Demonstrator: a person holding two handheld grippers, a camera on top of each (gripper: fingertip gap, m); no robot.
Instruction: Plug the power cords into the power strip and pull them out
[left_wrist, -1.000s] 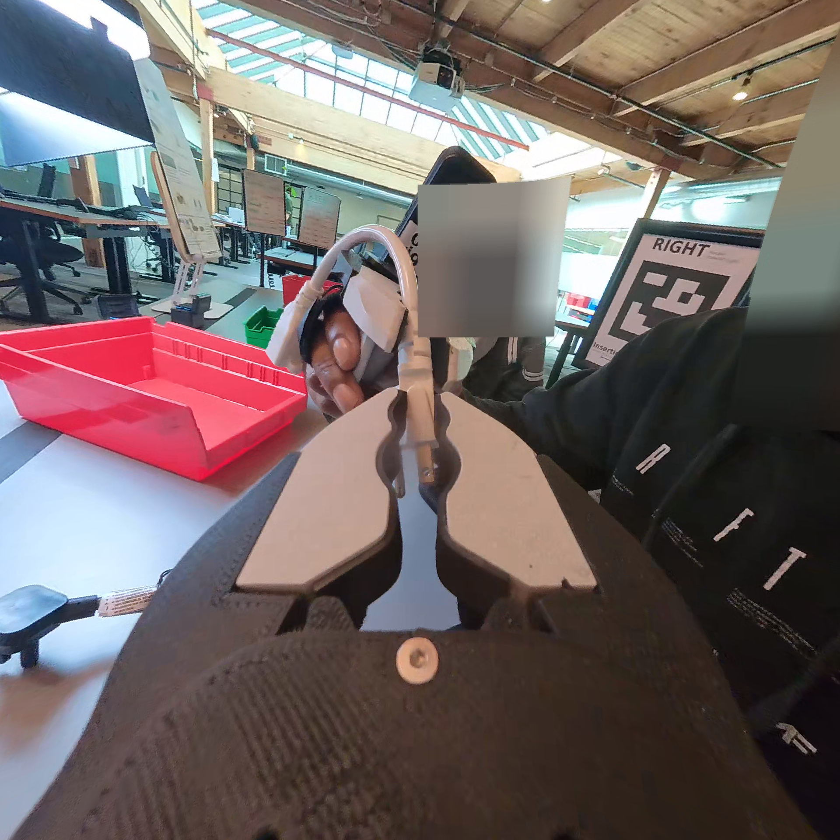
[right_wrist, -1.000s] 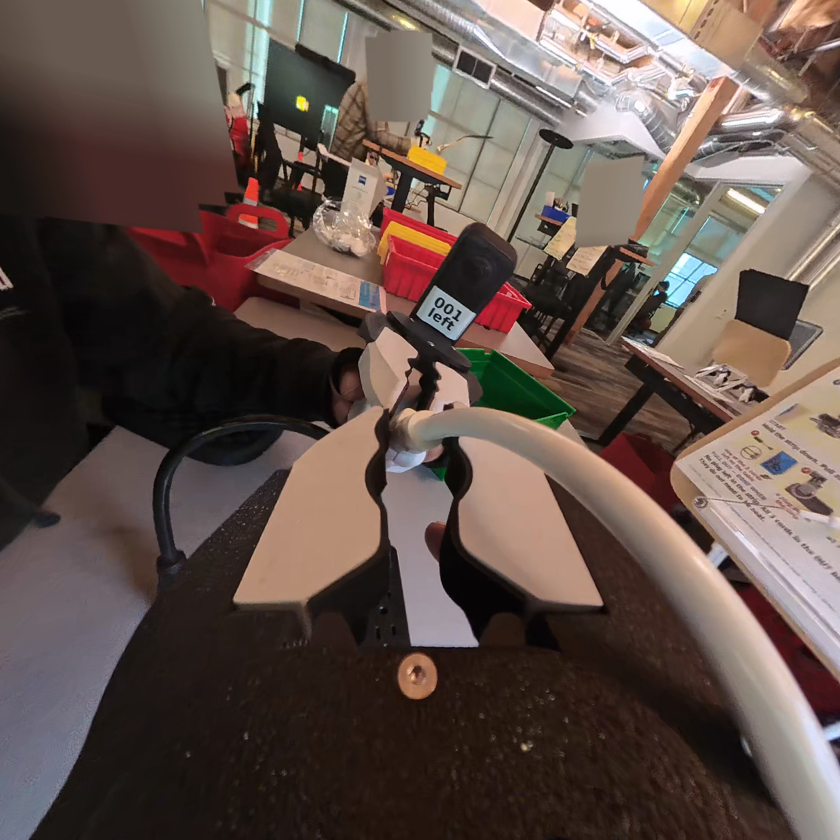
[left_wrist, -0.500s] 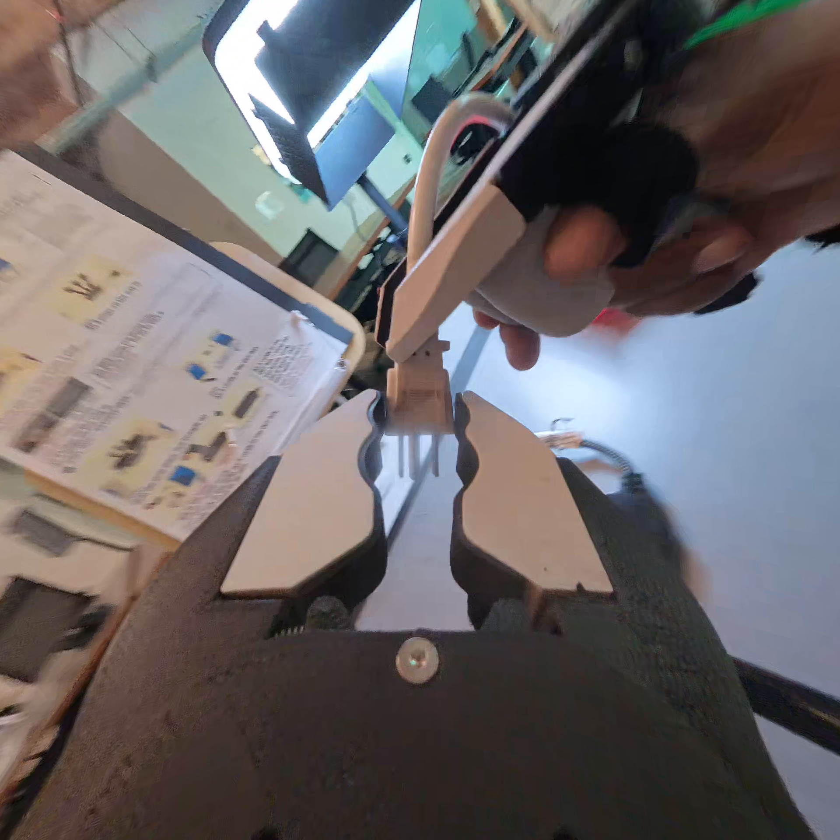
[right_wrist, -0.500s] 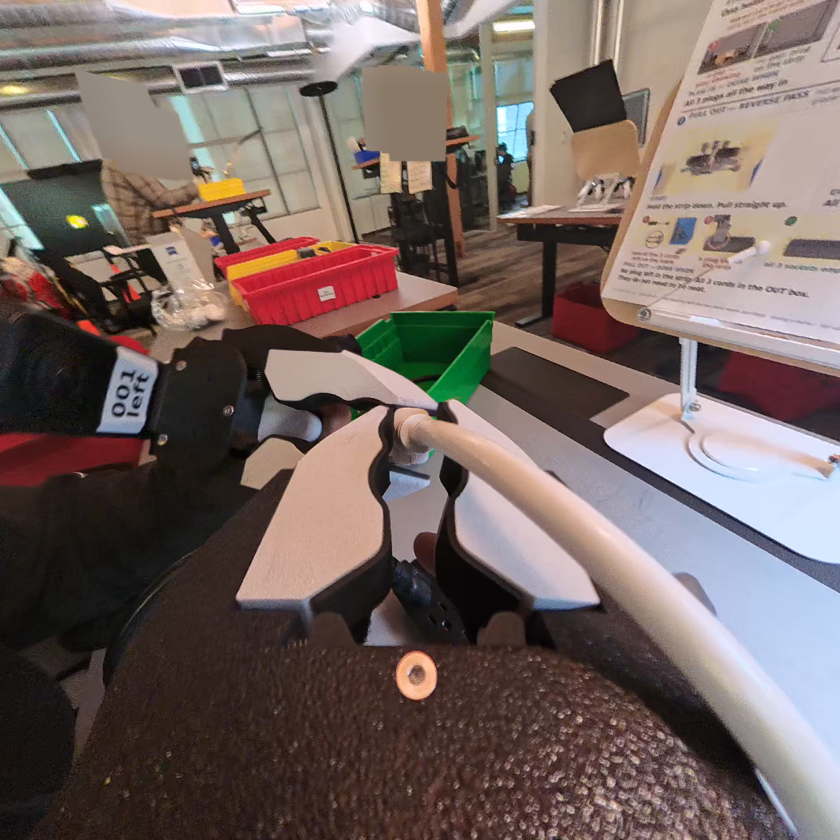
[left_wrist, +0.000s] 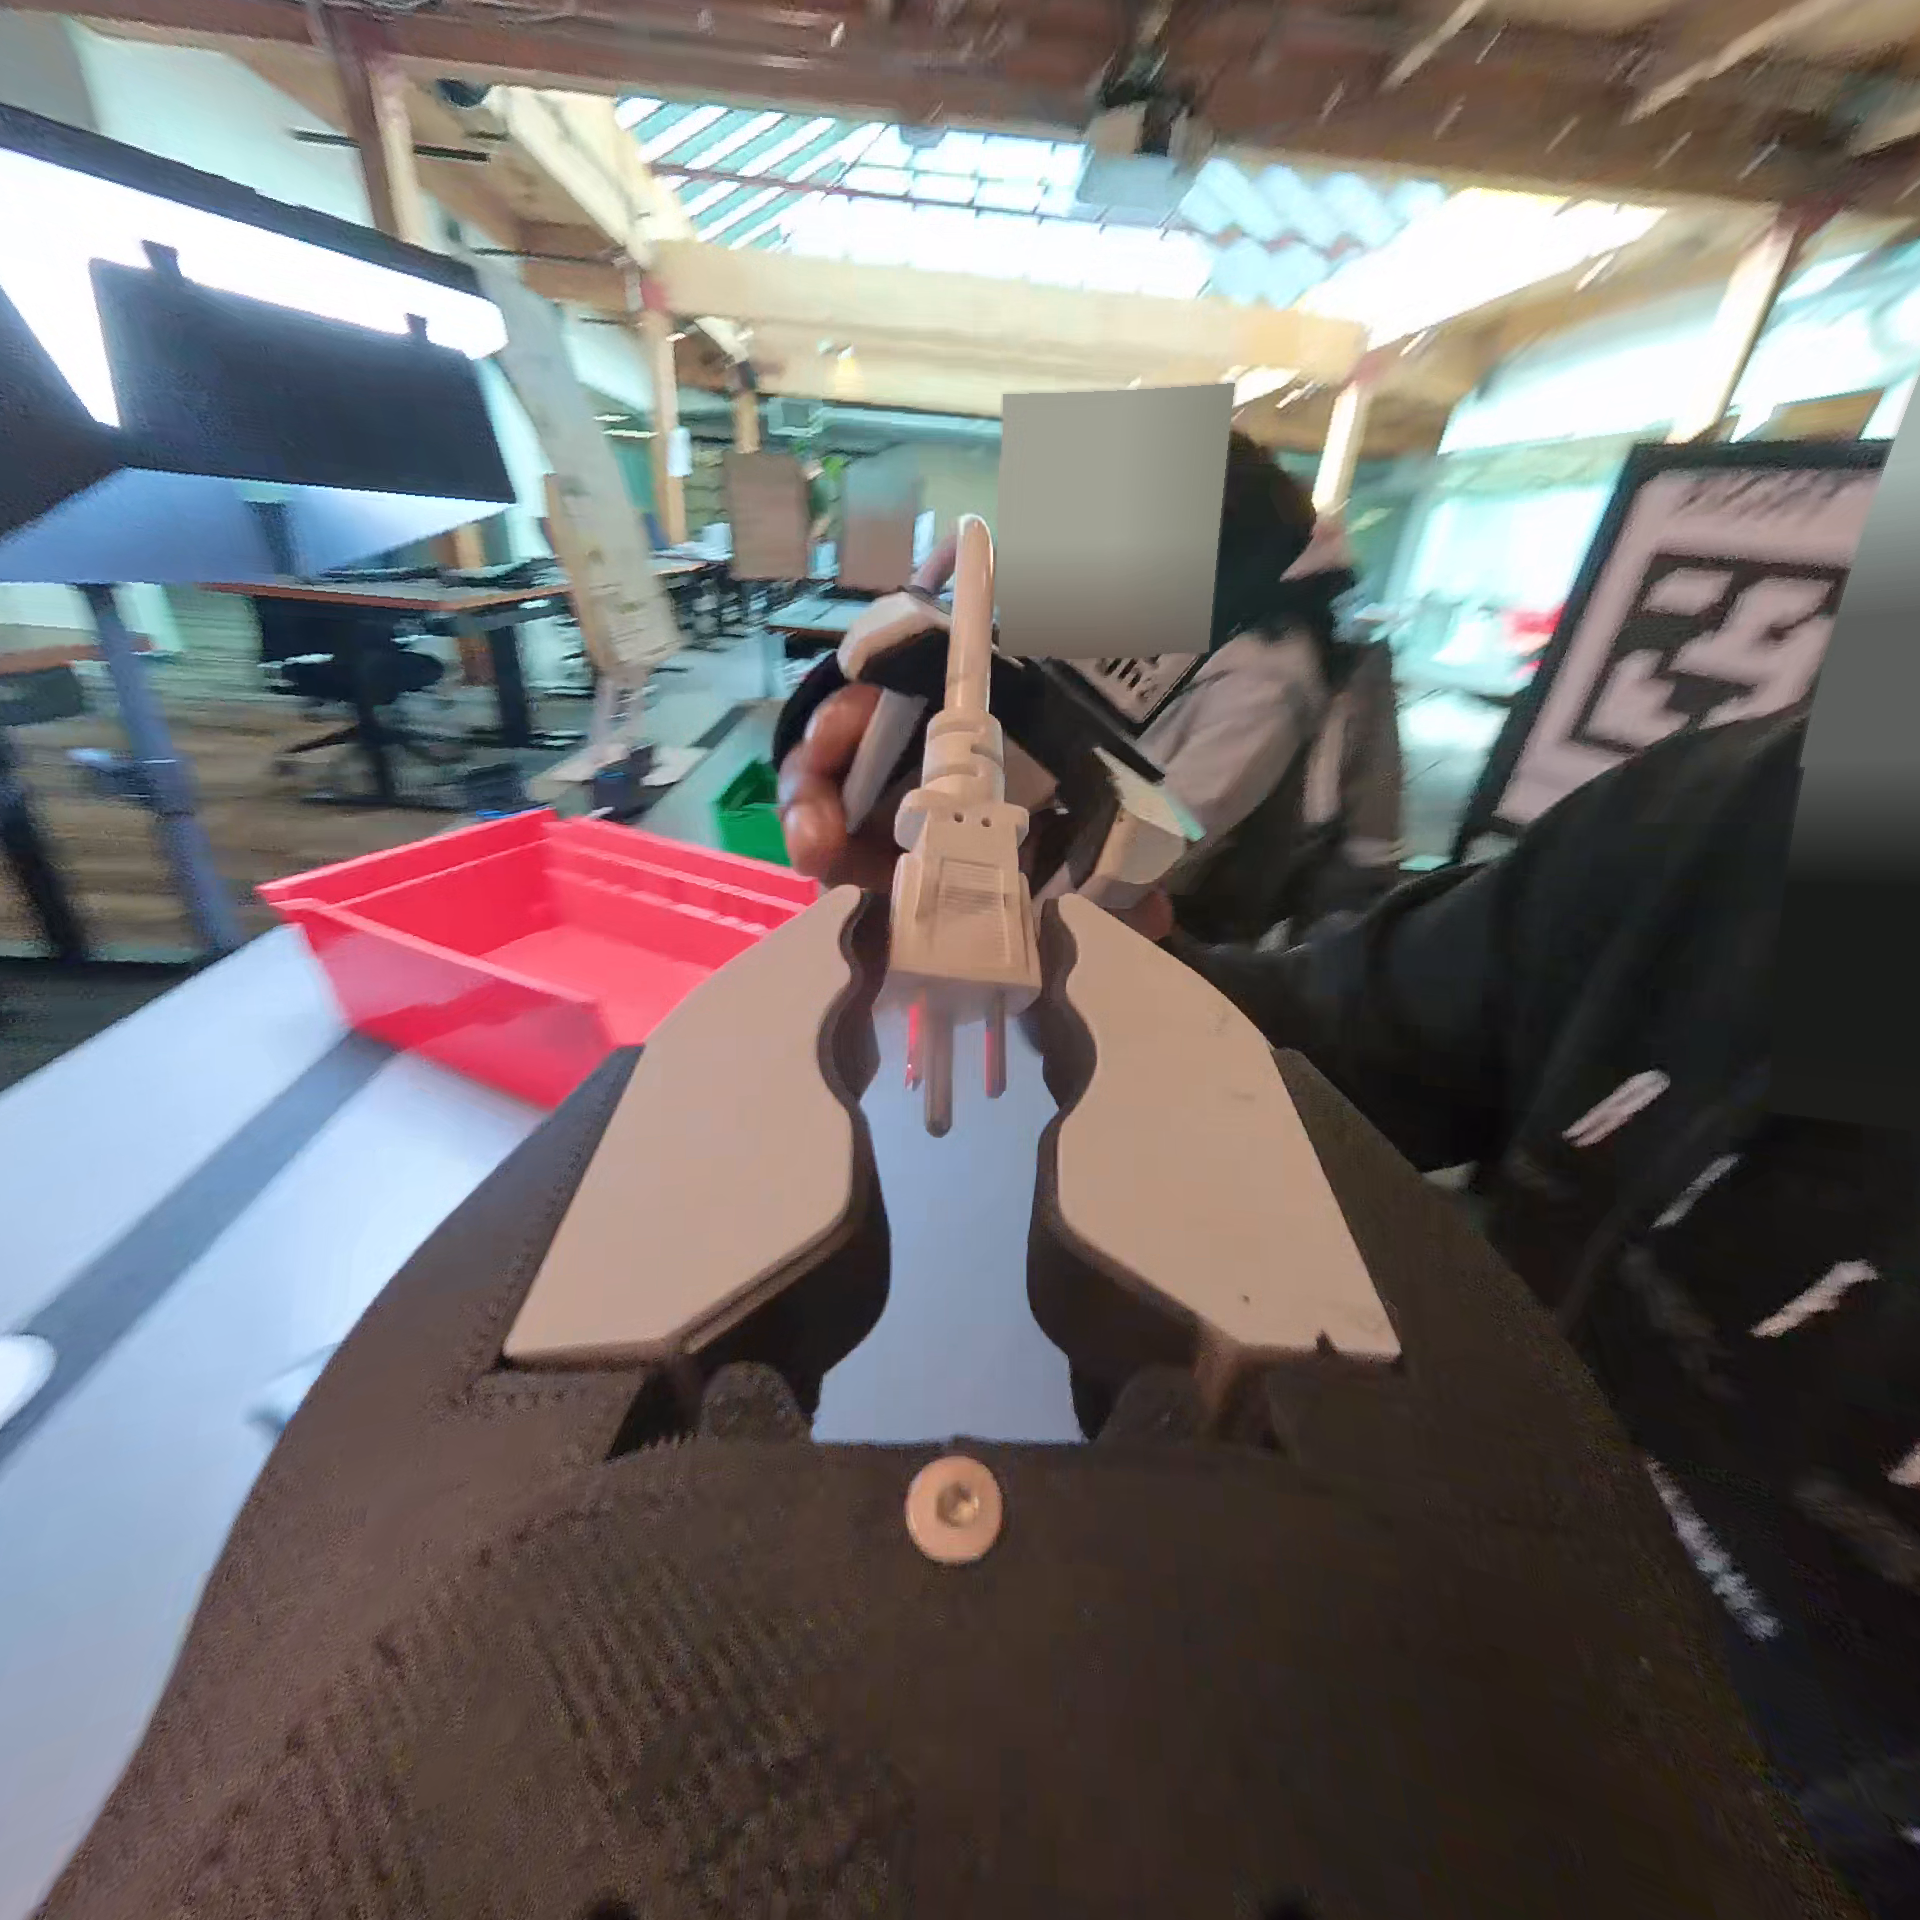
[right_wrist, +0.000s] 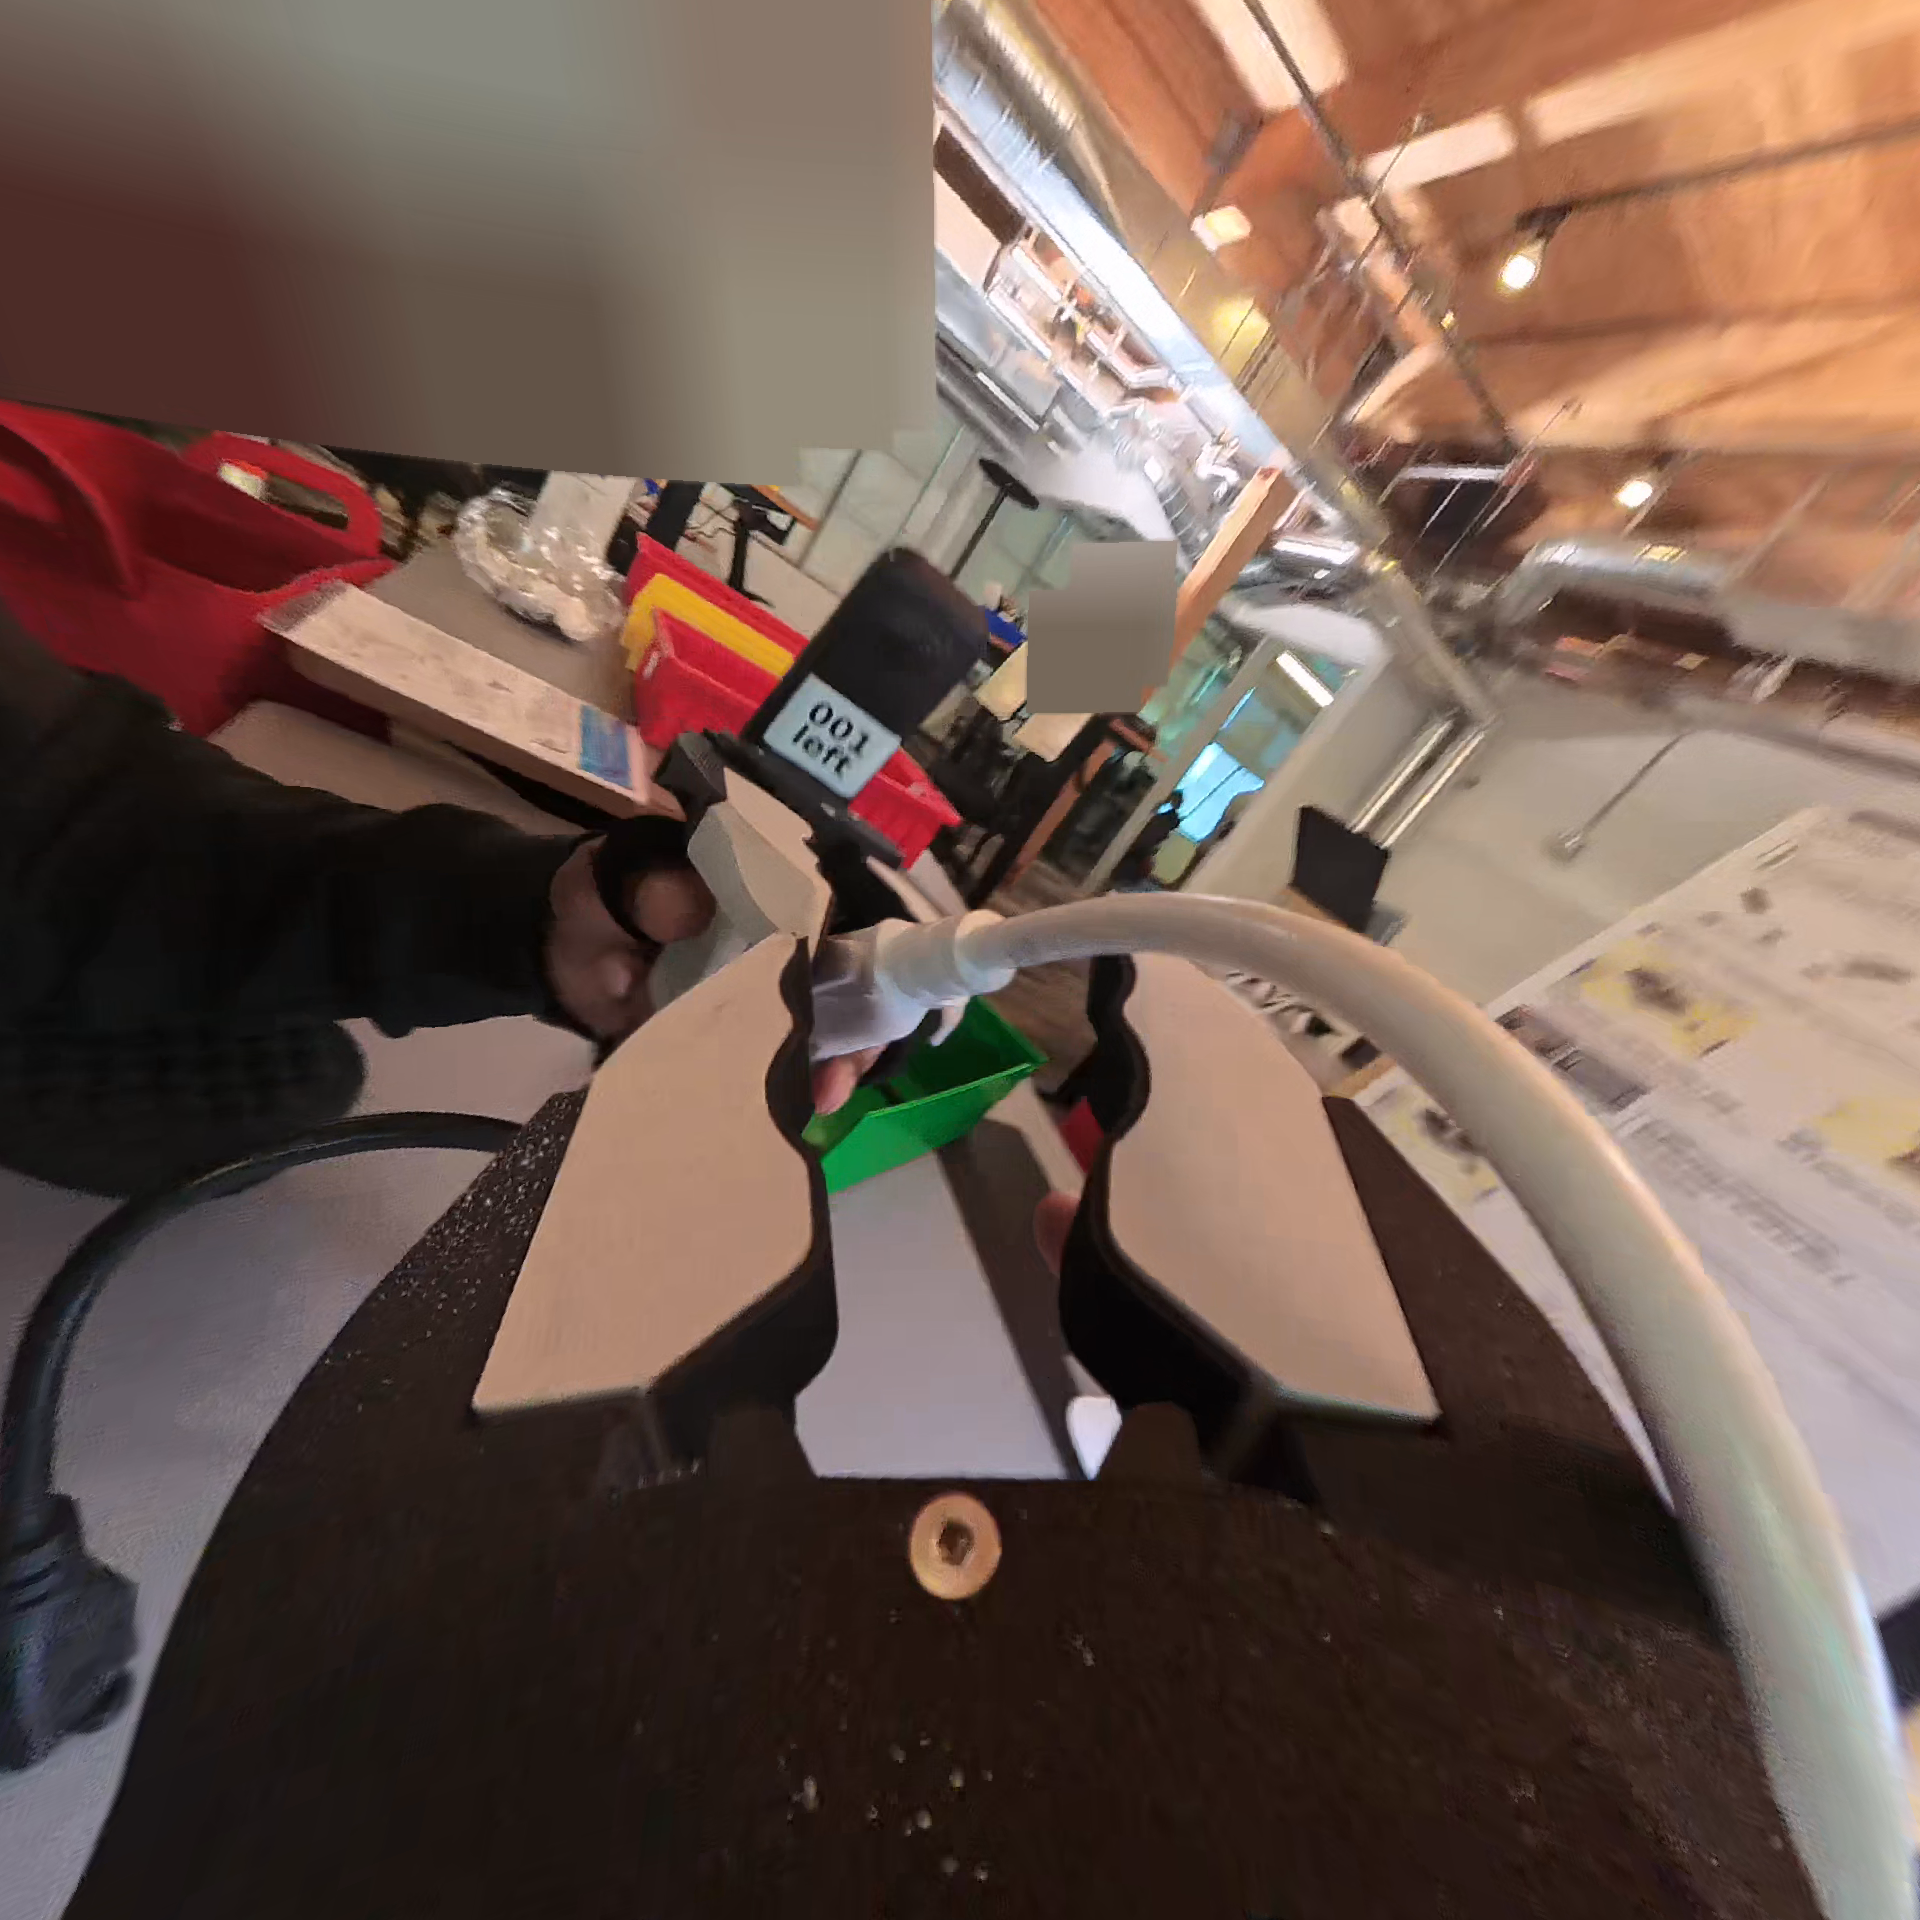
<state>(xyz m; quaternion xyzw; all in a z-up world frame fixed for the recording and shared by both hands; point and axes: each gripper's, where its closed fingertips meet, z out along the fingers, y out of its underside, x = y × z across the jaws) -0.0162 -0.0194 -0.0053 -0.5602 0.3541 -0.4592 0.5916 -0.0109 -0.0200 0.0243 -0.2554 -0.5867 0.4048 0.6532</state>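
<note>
Left gripper clamped on a white plug, prongs pointing toward the camera, held above the table. Right gripper parted; the white cord arcs over its right finger, the plug end touching its left fingertip.

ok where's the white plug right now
In the left wrist view the white plug sits between the left tool's fingertips, prongs toward the camera, red bin behind-left.
</note>
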